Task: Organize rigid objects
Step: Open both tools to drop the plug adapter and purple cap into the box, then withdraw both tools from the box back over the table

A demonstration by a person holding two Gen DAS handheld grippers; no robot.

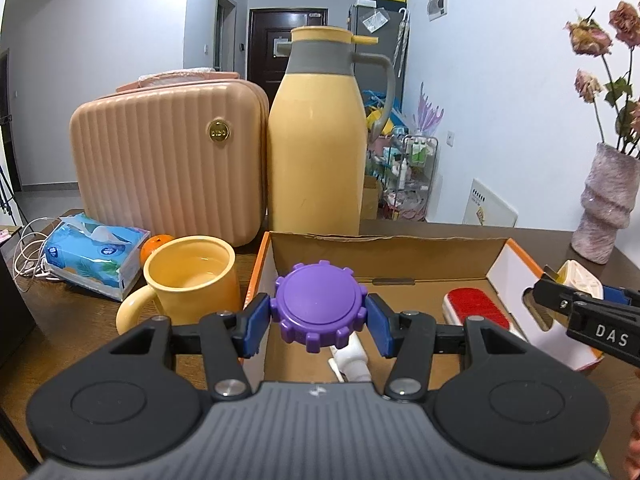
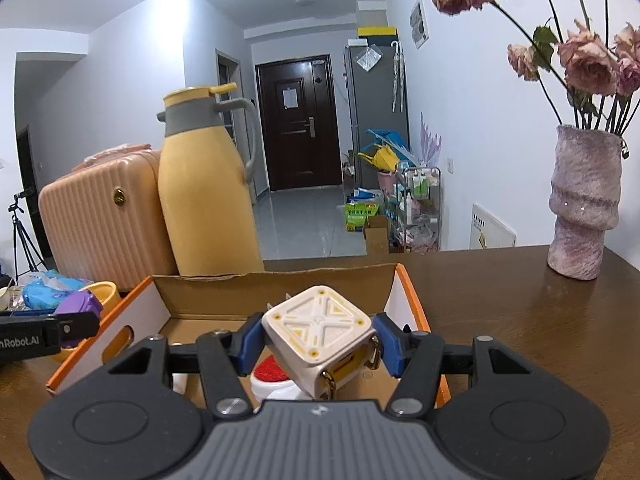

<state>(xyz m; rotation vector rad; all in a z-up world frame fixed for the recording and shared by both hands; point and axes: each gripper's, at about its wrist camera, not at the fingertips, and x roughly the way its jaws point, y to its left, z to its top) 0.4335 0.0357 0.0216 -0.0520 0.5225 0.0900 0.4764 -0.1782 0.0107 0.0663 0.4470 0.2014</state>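
My left gripper (image 1: 318,322) is shut on a purple ridged cap (image 1: 318,306), held over the left part of an open cardboard box (image 1: 384,240). In the right wrist view the right gripper (image 2: 318,346) is shut on a cream cube-shaped plug adapter (image 2: 320,334), held over the same box (image 2: 276,276). On the box floor lies a white piece with a red top (image 1: 476,308), seen again as the red-topped piece (image 2: 270,374), and a white tube (image 1: 352,362) lies below the cap. The right gripper shows at the right edge of the left view (image 1: 560,290).
A yellow mug (image 1: 192,276), a tissue pack (image 1: 94,254) and an orange (image 1: 154,246) sit left of the box. Behind it stand a pink ribbed case (image 1: 168,164) and a yellow thermos jug (image 1: 318,140). A vase of dried roses (image 2: 584,204) stands on the brown table at right.
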